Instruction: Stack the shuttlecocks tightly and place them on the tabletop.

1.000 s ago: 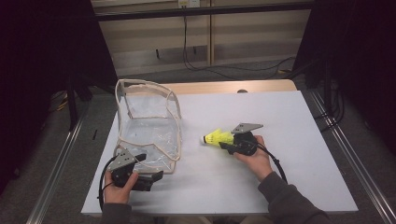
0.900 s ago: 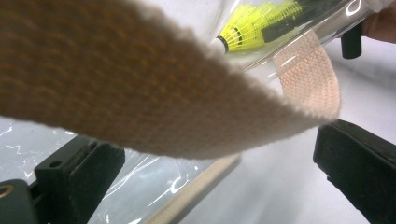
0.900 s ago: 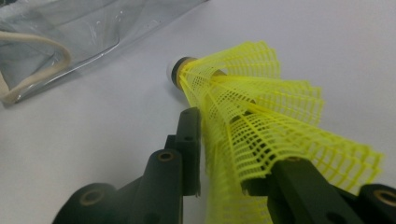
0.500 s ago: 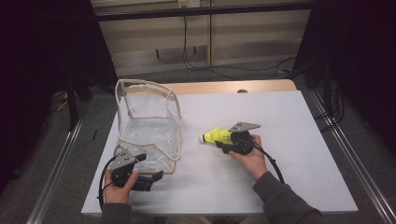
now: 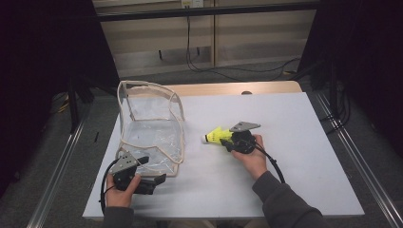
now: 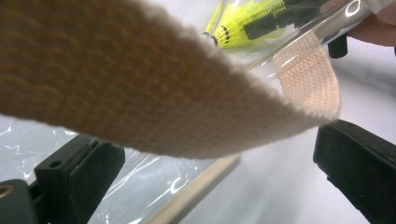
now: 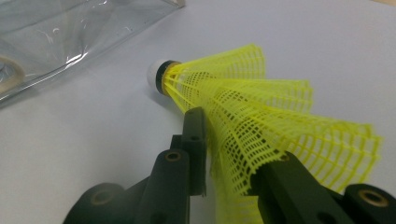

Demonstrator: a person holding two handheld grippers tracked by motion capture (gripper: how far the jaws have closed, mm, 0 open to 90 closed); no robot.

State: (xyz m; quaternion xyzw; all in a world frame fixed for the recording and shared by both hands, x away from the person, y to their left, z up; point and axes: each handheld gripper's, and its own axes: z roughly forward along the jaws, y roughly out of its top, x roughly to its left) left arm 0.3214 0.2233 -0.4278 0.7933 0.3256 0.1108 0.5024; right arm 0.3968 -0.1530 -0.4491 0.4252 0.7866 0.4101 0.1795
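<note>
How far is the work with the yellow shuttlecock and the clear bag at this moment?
Done: the right gripper has the yellow shuttlecock by its net skirt, the jaws having just been closing on it. In hand: the shuttlecock's white tip points toward the clear bag, while the left gripper sits at the bag's woven strap, jaws apart. Left, probably: getting the shuttlecock into the bag; it is outside, on the white table.

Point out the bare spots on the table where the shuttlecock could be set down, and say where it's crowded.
Free: the white table right of the right gripper out to the right edge, the far strip right of the clear bag, and the near strip between the two hands. Crowded: the left side, where the bag lies and the left gripper sits at the bag's near edge. The shuttlecock is held in the right jaws.
</note>
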